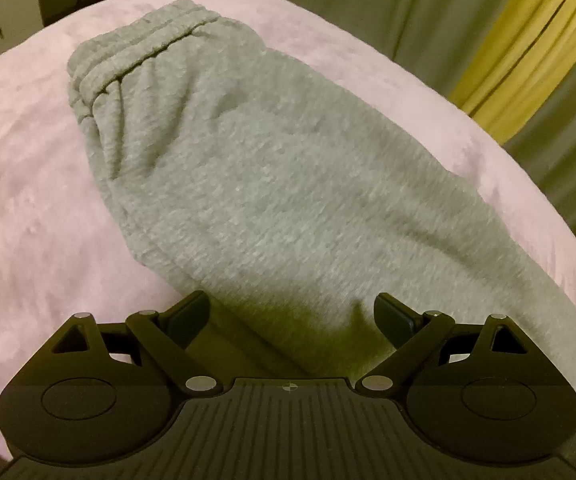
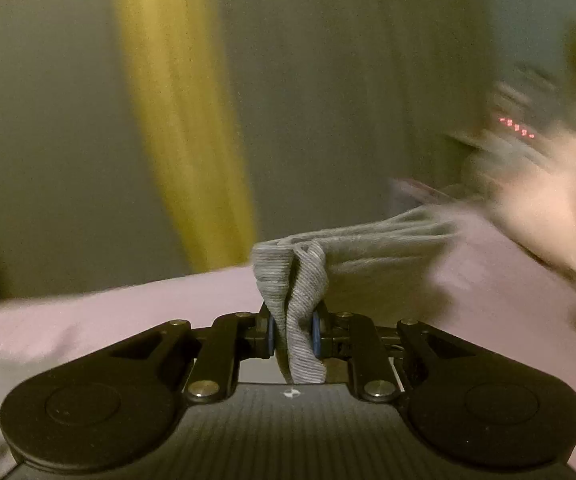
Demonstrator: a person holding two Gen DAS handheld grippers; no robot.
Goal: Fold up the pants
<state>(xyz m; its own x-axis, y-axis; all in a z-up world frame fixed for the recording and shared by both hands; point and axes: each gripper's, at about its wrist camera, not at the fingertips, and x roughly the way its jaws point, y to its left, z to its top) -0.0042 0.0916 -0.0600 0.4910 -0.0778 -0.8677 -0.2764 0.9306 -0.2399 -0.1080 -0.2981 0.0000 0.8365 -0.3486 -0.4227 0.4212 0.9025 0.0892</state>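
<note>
Left wrist: pink blanket, green curtain; left tongs spread, right tongs pinching pants.

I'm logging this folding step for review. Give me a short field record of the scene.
garment: grey sweatpants, lying lengthwise, waistband at the far end
surface: pink blanket
left gripper: open, over the pants, no cloth pinched
right gripper: shut on the ribbed cuff
background: green curtain with a yellow stripe

I am seeing a pink blanket covering the bed, with the grey pants lying folded lengthwise on it, waistband at the far end.
</note>
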